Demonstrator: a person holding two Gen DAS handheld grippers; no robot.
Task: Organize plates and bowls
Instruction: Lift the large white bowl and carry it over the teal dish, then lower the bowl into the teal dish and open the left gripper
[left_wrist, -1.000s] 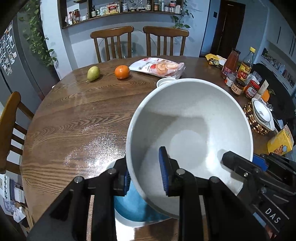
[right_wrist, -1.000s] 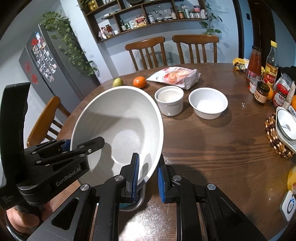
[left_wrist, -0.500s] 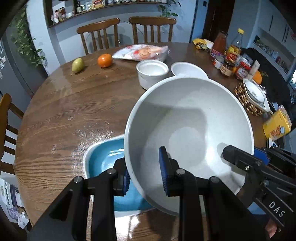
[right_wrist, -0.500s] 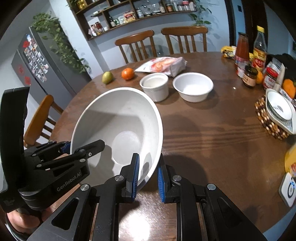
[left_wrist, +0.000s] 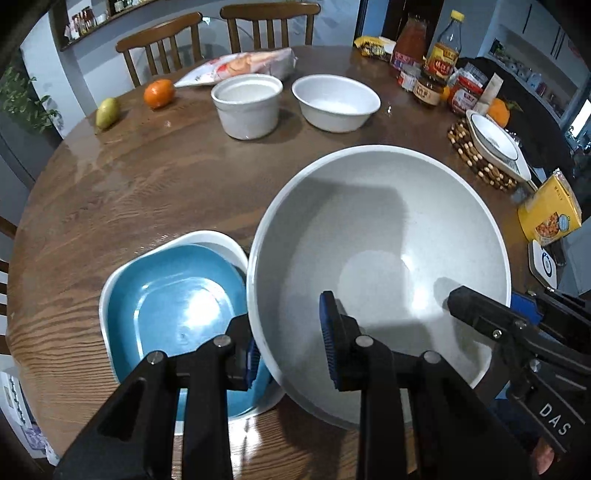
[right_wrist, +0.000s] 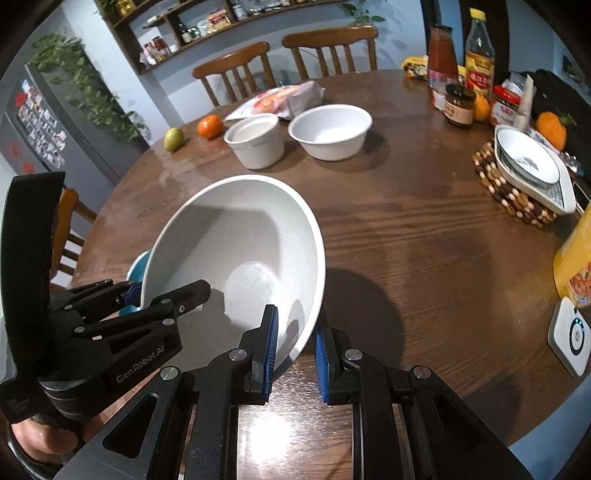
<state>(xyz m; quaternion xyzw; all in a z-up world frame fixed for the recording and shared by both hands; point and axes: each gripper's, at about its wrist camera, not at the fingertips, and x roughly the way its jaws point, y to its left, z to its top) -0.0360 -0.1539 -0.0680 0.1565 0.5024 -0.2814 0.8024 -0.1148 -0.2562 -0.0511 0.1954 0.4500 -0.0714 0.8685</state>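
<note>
Holding the big white bowl (left_wrist: 380, 258) with both claws, one on each side of the rim. Our left claw (left_wrist: 291, 347) has its blue pads either side of the bowl's near-left wall, one pad outside and one inside. The gap there looks a touch loose, so we can't tell from the left wrist view whether both pads actually press. Our right claw (right_wrist: 293, 339) is narrowed onto the opposite rim, pads on both faces of the wall, and that grip looks firm.

The bowl is tilted, its open side facing the left camera, and it sits off the desk (left_wrist: 122, 192). Its lower-left edge overlaps the blue square plate (left_wrist: 173, 306), which lies in a white-rimmed dish at the near-left edge of the desk. We can't tell if the bowl touches the plate.

Further back on the desk stand a white ramekin (left_wrist: 246, 105) and a smaller white bowl (left_wrist: 335, 102), just beside each other. Behind them are a snack bag (left_wrist: 240, 68), an orange (left_wrist: 159, 93) and a pear (left_wrist: 107, 112).

At the right, a shallow dish (right_wrist: 528, 166) rests on a beaded trivet (right_wrist: 513, 199), near a group of jars and bottles (right_wrist: 458, 74).
</note>
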